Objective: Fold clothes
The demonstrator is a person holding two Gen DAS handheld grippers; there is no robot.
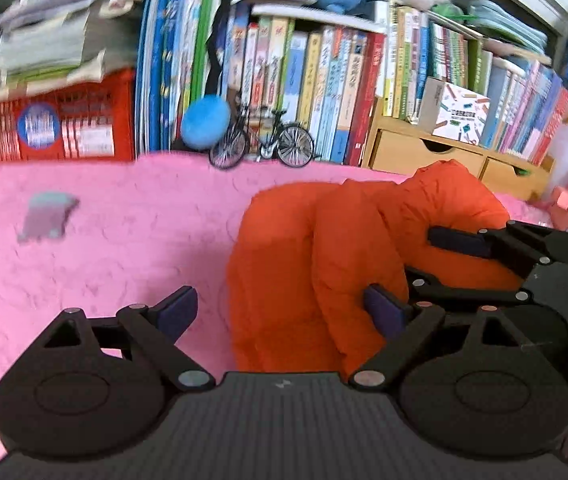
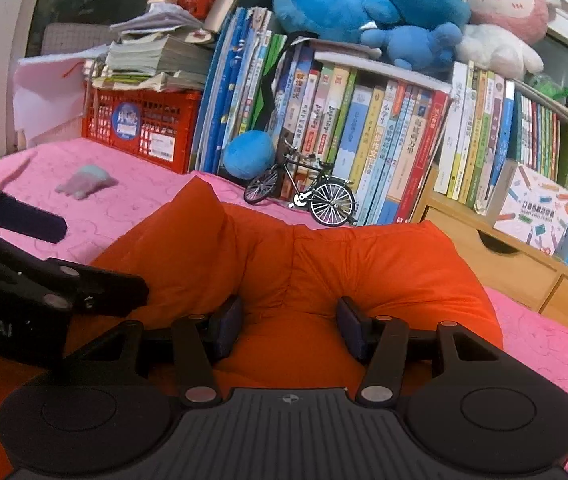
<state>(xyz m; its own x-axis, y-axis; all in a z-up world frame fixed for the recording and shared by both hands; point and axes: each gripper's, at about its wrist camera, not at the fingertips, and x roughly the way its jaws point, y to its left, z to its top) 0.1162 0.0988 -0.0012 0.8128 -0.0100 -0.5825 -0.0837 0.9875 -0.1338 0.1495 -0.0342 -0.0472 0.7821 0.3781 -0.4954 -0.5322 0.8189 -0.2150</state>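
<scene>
Across the centre of the right wrist view, a bunched orange garment (image 2: 323,264) lies on a pink bedspread (image 2: 144,196) — the right gripper (image 2: 289,326) has its jaws spread wide, with cloth bulging between them. Seen from the left wrist camera, the left gripper (image 1: 282,312) is wide open too, one pad against the garment's edge. At upper centre, a model bicycle (image 2: 303,192) stands before a row of books (image 2: 363,140).

One orange garment (image 2: 284,264), bunched on pink cover (image 2: 132,200). Two grippers: left gripper (image 1: 282,314), right gripper (image 2: 289,326), two jaws each. One model bicycle (image 2: 303,194). One red crate (image 2: 140,126). One small grey-lilac soft item (image 2: 84,182). One blue ball-shaped plush (image 2: 248,154). One pink-and-white rabbit plush (image 2: 503,16). Blue plush toys (image 2: 363,4) piled on top of books, number unclear. One printed box (image 2: 531,208). Two wooden drawers (image 1: 423,154) visible. Books (image 2: 363,128) too many to count.
</scene>
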